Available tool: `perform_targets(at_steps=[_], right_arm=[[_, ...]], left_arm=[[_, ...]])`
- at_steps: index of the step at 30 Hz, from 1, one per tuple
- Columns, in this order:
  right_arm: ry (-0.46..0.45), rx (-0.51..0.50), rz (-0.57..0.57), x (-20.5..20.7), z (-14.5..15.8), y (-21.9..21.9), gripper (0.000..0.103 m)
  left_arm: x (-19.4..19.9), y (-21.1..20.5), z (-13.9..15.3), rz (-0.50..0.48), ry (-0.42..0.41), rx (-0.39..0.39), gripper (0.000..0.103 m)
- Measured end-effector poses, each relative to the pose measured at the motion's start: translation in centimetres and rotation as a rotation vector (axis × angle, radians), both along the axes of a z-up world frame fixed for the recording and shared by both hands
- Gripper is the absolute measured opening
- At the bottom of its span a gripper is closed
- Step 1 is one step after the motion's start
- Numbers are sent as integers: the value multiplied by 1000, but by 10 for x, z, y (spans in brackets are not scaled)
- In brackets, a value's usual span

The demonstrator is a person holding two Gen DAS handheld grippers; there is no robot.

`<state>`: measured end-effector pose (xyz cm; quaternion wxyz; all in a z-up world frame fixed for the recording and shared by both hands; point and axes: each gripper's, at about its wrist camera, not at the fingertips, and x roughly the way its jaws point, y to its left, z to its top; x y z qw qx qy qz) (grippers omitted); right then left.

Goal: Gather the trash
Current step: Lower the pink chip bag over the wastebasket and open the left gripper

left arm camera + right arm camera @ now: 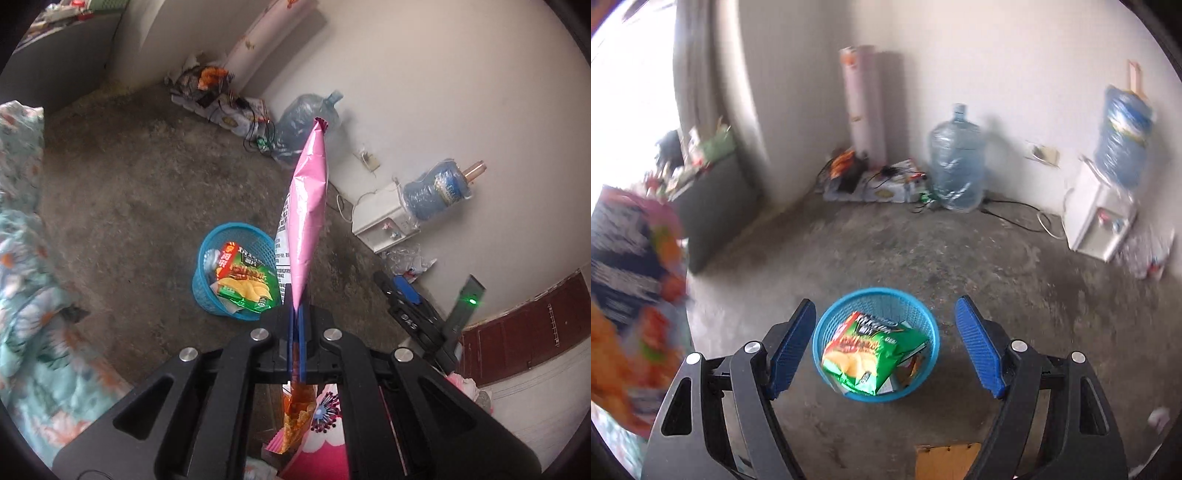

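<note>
Left tongs point(297, 325) clamping pink bag point(308, 206), right tongs point(884, 347) wide apart w/ nothing, above basket point(827, 325).

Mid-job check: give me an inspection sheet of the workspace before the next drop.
Surface: bare concrete floor, stained.
Job's things: blue basket on the floor, holding a green chip bag; pink snack bag not yet in it.
Clutter: boxes and packets in the corner; crumpled plastic beside the dispenser.
Grippers: left gripper shut on the pink snack bag; right gripper open, empty, basket showing between its fingers.
Cables: black cord across the floor by the wall.
Surroundings: water jug, water dispenser, floral bedding.
</note>
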<state>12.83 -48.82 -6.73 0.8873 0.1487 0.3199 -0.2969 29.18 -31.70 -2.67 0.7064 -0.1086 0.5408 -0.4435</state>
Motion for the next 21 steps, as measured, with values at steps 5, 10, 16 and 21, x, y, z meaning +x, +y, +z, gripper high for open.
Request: perform_targets(at_steps=[5, 10, 16, 21], right_arm=[[-15, 24, -47, -15, -26, -26, 76], [-38, 172, -71, -14, -45, -62, 76], [-32, 239, -49, -4, -76, -73, 76], [-25, 460, -14, 36, -125, -92, 39]], left_arm=[[34, -105, -84, -44, 120, 59, 0], [58, -173, -180, -16, 283, 69, 0], [58, -205, -276, 34, 359, 272, 6], [64, -199, -295, 30, 401, 343, 53]])
